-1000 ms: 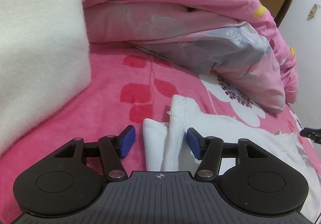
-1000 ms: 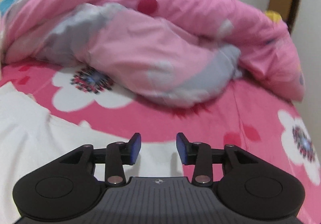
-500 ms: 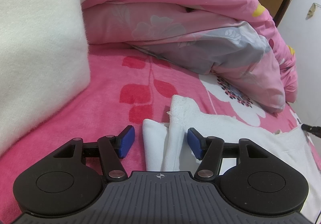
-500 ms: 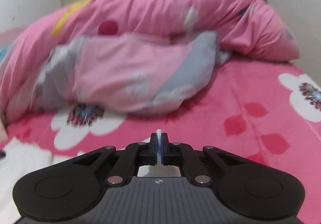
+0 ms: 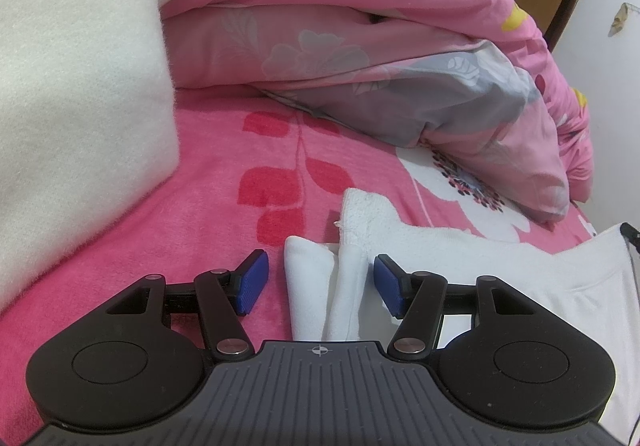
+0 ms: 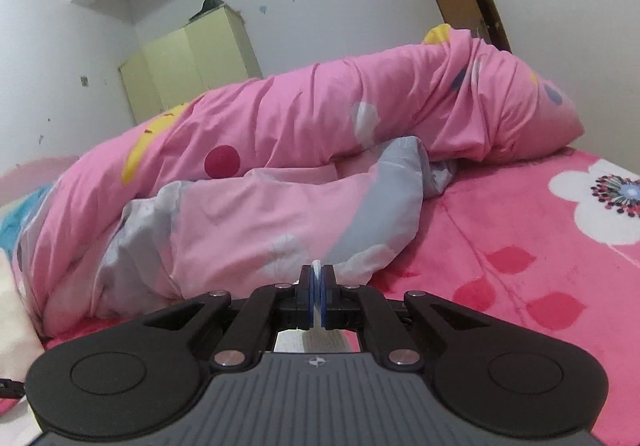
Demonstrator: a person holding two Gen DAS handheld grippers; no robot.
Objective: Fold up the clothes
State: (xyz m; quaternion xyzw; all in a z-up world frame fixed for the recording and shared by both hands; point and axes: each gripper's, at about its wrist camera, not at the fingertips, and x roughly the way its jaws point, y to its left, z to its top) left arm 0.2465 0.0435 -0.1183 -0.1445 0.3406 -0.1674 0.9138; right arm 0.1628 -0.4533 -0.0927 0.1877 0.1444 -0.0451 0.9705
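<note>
Bed [image 5: 224,182]: pink floral blanket, bunched duvet [image 6: 280,150] at far side.
White garment [image 5: 500,258]: spread on bed, narrow end bunched upward.
Right hand-held gripper [image 6: 317,296]: wide a second ago, now clamped on thin white garment edge, rolled and shifted sideways. Judgement: fold lift beginning.
Left hand-held gripper [image 5: 320,282]: unchanged, half-wide, straddling bunched end, pads not pressing.

One white garment [image 5: 500,266], two quilts [image 6: 320,118] (bunched).
</note>
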